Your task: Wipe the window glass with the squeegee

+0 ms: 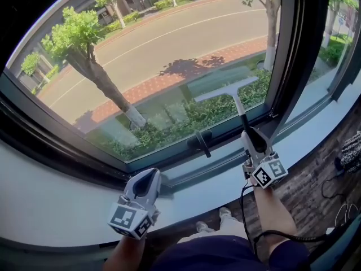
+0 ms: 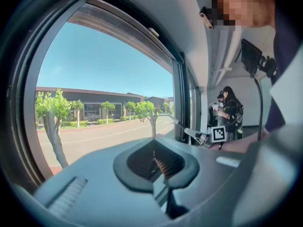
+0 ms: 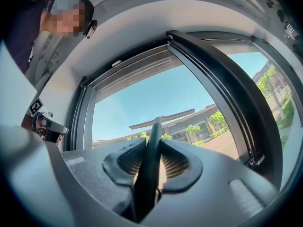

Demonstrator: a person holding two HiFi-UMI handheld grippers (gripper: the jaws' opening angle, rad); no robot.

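Observation:
The squeegee [image 1: 227,90] has a pale blade and a thin handle. Its blade lies against the lower right of the big window glass [image 1: 158,55], tilted up to the right. My right gripper [image 1: 252,137] is shut on the lower end of the handle, just above the sill. In the right gripper view the dark handle [image 3: 150,160] runs up between the jaws of the right gripper [image 3: 152,162] to the blade [image 3: 163,119]. My left gripper [image 1: 148,180] hovers low over the white sill [image 1: 56,196], shut and holding nothing. The left gripper view shows the left gripper [image 2: 158,167] facing the glass.
A dark window handle [image 1: 200,141] sits on the lower frame, left of the squeegee handle. A thick black mullion [image 1: 296,55] bounds the pane on the right. Cables [image 1: 333,188] and a dark item [image 1: 352,151] lie on the floor. Another person [image 2: 229,110] stands further down the room.

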